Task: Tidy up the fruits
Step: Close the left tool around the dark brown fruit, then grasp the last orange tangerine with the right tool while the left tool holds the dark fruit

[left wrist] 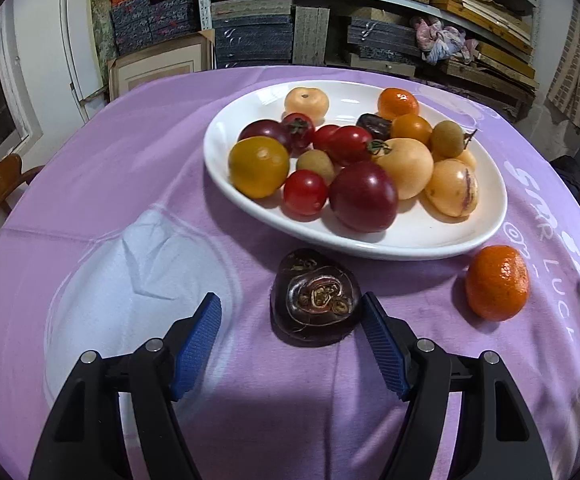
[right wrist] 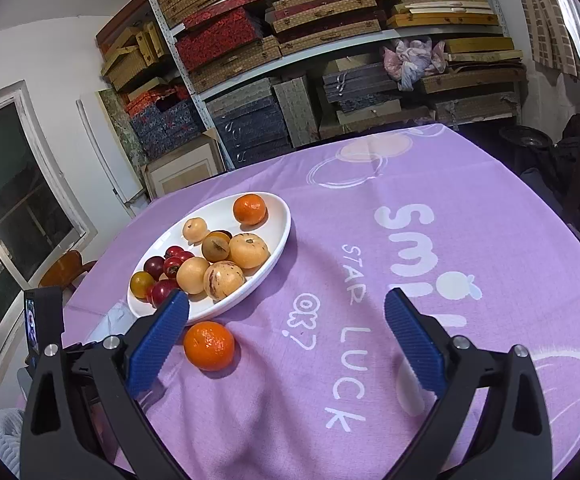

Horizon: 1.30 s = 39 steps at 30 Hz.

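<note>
Fingers of the left gripper (left wrist: 290,316) are spread wide in the left wrist view, and a dark purple fruit (left wrist: 315,298) is seen between them, against the right pad, lying on the purple tablecloth (left wrist: 130,184). Beyond the tips, a white plate (left wrist: 493,200) of fruits is set; a loose mandarin (left wrist: 497,283) lies to the right.

From the right wrist, the right gripper (right wrist: 286,320) is held wide apart with nothing between its fingers. The mandarin (right wrist: 208,346) is found just inside the left finger, the plate (right wrist: 282,232) beyond it.
</note>
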{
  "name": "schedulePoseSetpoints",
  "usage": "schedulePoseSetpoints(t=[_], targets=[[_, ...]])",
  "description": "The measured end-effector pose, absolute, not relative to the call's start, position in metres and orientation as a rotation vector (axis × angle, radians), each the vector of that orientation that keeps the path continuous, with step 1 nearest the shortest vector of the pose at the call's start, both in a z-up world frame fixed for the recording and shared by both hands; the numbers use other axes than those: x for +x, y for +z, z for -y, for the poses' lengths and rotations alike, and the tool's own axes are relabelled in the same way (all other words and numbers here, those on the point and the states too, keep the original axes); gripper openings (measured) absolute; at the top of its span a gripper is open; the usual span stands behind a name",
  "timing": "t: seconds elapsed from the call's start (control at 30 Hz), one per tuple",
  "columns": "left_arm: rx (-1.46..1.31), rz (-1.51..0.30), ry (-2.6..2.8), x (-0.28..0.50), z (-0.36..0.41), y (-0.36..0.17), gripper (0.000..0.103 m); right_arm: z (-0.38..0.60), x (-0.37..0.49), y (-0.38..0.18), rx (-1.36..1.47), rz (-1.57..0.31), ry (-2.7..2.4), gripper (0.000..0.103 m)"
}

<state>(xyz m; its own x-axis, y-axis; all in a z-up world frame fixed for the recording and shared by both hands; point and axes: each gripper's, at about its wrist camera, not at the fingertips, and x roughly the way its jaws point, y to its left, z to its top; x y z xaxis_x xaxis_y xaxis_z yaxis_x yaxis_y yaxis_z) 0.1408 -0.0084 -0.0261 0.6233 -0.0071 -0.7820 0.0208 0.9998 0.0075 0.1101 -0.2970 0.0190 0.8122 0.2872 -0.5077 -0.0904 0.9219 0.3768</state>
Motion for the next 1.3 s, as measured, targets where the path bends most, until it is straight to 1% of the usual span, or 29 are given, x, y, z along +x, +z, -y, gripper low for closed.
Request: schedulePoseSetpoints(t=[0.23,0.4,0.43,0.5,0.57,0.8,1.07,1.17,1.3], targets=[[0.005,-0.854,0.030,0.129,-0.017,-0.018,0.072,0.293,0.110,0.018,0.333,-0.598,0.216,0.097],[0.009,-0.862,-0.024,0.135,-0.009,-0.020,0.071,0.292,0.110,0.017,0.320,-0.600,0.218,0.097],[0.009,-0.871,-0.034,0.137,-0.006,-0.020,0.069,0.291,0.110,0.018,0.320,-0.599,0.217,0.097],[0.008,-0.872,-0.044,0.138,-0.003,-0.020,0.057,0.292,0.110,0.018,0.317,-0.594,0.217,0.097],[0.001,-0.876,-0.045,0.138,-0.005,-0.021,0.051,0.292,0.110,0.018,0.320,-0.595,0.218,0.097],[0.008,-0.886,-0.062,0.136,-0.009,-0.023,0.045,0.291,0.109,0.019,0.313,-0.596,0.222,0.097],[-0.027,-0.870,-0.059,0.140,-0.029,-0.021,0.044,0.273,0.108,0.019,0.222,-0.605,0.261,0.097],[0.029,-0.844,-0.048,0.130,-0.029,-0.016,0.044,0.261,0.108,0.016,0.173,-0.630,0.292,0.097],[0.046,-0.867,-0.030,0.102,-0.035,-0.014,0.044,0.242,0.109,0.007,0.102,-0.681,0.345,0.097]])
